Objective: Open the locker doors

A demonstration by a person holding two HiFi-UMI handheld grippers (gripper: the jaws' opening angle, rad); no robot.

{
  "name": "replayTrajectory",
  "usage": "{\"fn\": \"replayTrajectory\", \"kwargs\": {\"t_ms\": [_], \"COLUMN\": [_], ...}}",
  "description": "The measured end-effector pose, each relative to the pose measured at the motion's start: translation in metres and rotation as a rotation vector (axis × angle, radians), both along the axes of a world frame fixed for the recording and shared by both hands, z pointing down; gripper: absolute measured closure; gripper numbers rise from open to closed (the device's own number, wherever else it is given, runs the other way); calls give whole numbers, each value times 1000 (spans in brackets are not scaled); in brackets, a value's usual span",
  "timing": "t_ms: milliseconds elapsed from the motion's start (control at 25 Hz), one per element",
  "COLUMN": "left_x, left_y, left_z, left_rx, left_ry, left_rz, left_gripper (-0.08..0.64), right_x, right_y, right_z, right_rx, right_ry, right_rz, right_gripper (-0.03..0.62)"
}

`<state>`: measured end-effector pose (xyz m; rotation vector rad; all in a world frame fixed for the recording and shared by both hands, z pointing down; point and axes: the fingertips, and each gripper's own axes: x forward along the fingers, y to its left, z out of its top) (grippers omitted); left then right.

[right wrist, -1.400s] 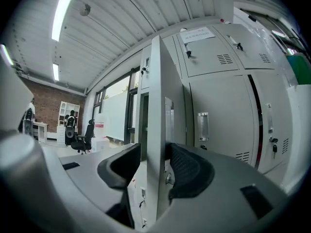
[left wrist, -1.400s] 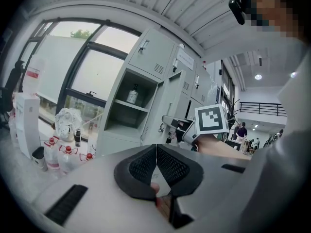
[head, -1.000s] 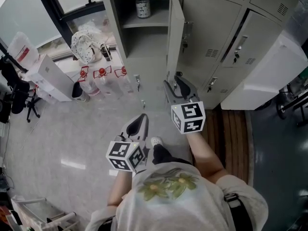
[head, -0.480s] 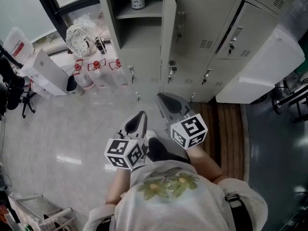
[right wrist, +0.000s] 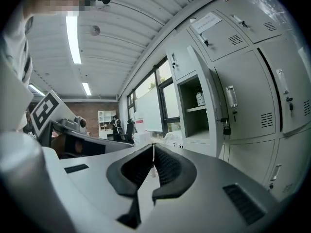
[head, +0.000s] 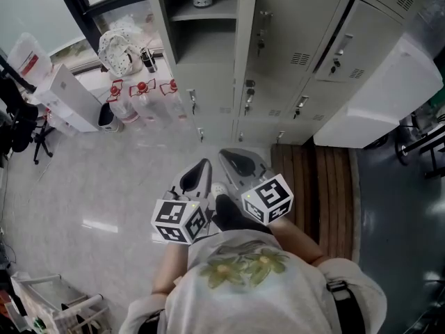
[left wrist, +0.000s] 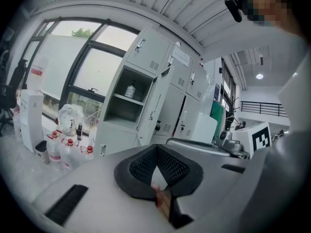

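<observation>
A bank of grey lockers [head: 299, 54] fills the top of the head view. One door [head: 245, 47] stands swung out, baring a shelf compartment [head: 201, 16] with a jar on it. That compartment [left wrist: 127, 98] also shows in the left gripper view and in the right gripper view [right wrist: 197, 113], beside its open door [right wrist: 210, 98]. The other doors [right wrist: 243, 96] look closed. Both grippers hang low near the person's body, well short of the lockers. My left gripper [head: 202, 167] is shut and empty, its tips meeting [left wrist: 156, 146]. My right gripper [head: 226, 156] is shut on nothing [right wrist: 153, 145].
Red-capped water bottles [head: 142, 97], a spotted bag [head: 118, 47] and white boxes [head: 66, 103] stand left of the lockers. A large white box [head: 379, 96] leans at the right above a wooden slatted mat [head: 327, 179]. A wire crate [head: 49, 305] sits at the lower left.
My right gripper drew back from the open door's edge toward the body and sank, and its jaws went from open to shut. The left gripper shifted slightly.
</observation>
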<state>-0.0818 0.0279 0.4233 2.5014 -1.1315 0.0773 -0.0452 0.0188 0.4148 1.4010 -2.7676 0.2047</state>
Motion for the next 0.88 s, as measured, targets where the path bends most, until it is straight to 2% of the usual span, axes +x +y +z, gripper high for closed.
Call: {"fn": "replayTrajectory", "kwargs": {"t_ms": [560, 880], "left_x": [-32, -57], "left_y": [14, 10], "left_z": [4, 12], "left_rx": [-16, -40], "left_ry": [12, 7], "left_rz": [-79, -136], "left_gripper": [529, 529], "right_x": [-17, -42], "right_y": [11, 3], "right_z": [21, 38], "right_rx": [-40, -78], "right_ry": [-2, -7], "right_rz": [-3, -57], "right_gripper": [557, 557]}}
